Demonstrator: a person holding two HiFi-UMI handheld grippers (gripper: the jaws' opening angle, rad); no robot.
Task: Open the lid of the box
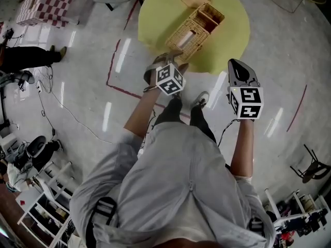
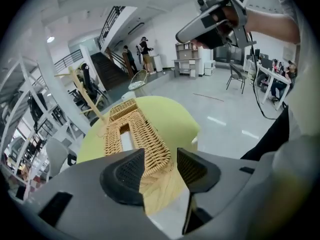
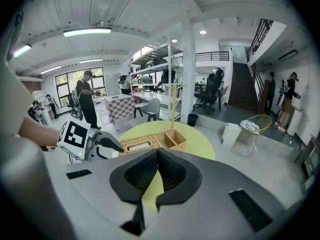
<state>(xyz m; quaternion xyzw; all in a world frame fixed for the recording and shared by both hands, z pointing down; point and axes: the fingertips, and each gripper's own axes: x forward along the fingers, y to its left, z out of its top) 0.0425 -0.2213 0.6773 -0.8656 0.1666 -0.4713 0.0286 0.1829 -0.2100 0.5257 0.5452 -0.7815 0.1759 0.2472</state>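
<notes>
Hovering by a long woven wicker box (image 2: 134, 134) on a round yellow-green tabletop (image 2: 175, 121).
Left hand-held gripper (image 2: 161, 163) spread wide; right hand-held gripper (image 3: 157, 156) closed.

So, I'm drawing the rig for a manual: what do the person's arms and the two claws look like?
The left claw and right claw are pale grey shells with black ribbed pads. Each carries a white cube with black square markers. A thin black cable hangs from the right one. The person wears a light grey short-sleeved shirt.
</notes>
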